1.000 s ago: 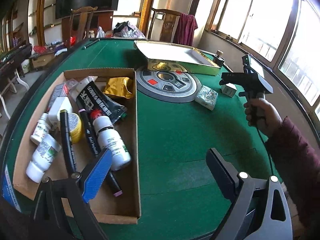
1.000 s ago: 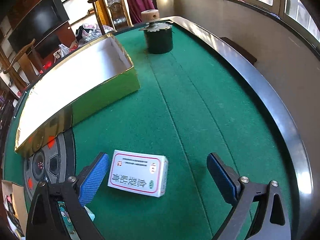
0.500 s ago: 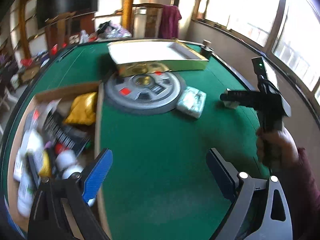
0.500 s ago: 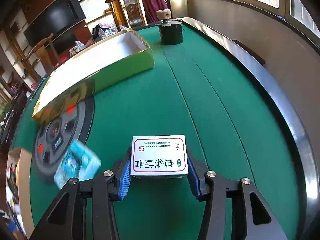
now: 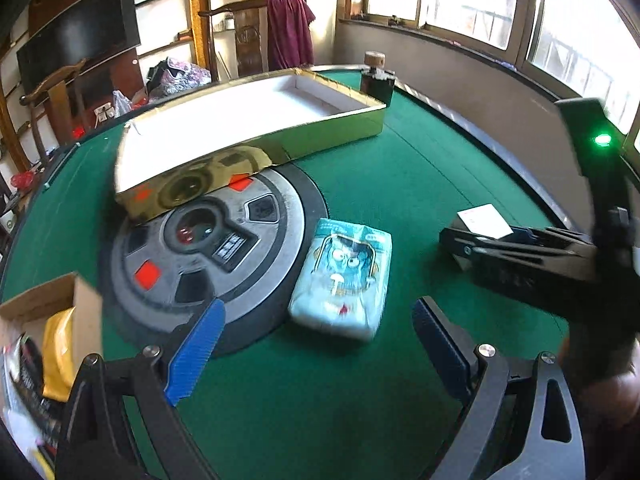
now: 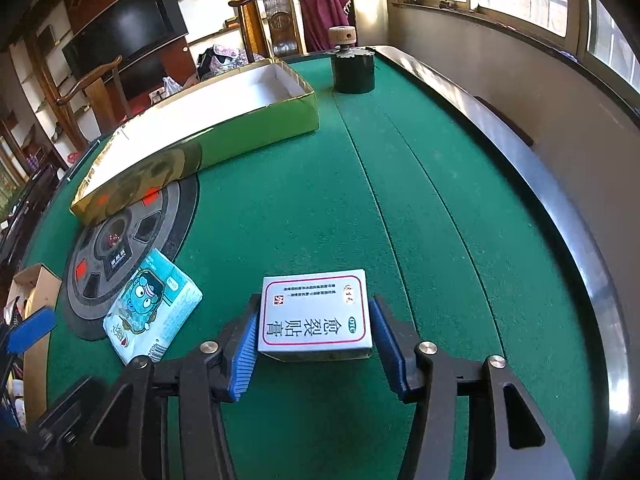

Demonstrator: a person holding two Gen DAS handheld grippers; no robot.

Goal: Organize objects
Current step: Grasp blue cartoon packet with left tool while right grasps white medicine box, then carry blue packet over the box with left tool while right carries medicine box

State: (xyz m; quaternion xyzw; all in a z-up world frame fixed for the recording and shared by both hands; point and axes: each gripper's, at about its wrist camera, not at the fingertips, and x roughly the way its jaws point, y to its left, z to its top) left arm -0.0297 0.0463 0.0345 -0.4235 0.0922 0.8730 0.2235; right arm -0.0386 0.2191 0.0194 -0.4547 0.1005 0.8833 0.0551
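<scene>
the round grey dial point(image 5: 208, 248) set in the middle of the green table point(image 5: 400, 184) serves as the landmark. far to its left, at the table edge, sits a cardboard box point(image 5: 48, 304) with a yellow pouch point(image 5: 60, 352) and other packets inside. the left gripper point(image 5: 316, 348) hovers just in front of the dial with its blue pads point(image 5: 196, 352) spread wide and nothing between them. behind the dial, its edge overlapping the dial's far rim, lies a long gold tray point(image 5: 256, 136) with a white inside. touching the dial's right rim is a pale blue tissue pack point(image 5: 344, 276) with a cartoon face, lying flat. further right of the dial, the right gripper point(image 6: 314, 344) has its jaws drawn in on both sides of a white medicine box point(image 6: 314, 312) with a red border and chinese lettering; the pads touch or nearly touch its sides, and whether the box is lifted off the felt cannot be told. far behind and right of the dial, past the tray's end, stands a dark round holder point(image 6: 354, 68) with a wooden knob.
</scene>
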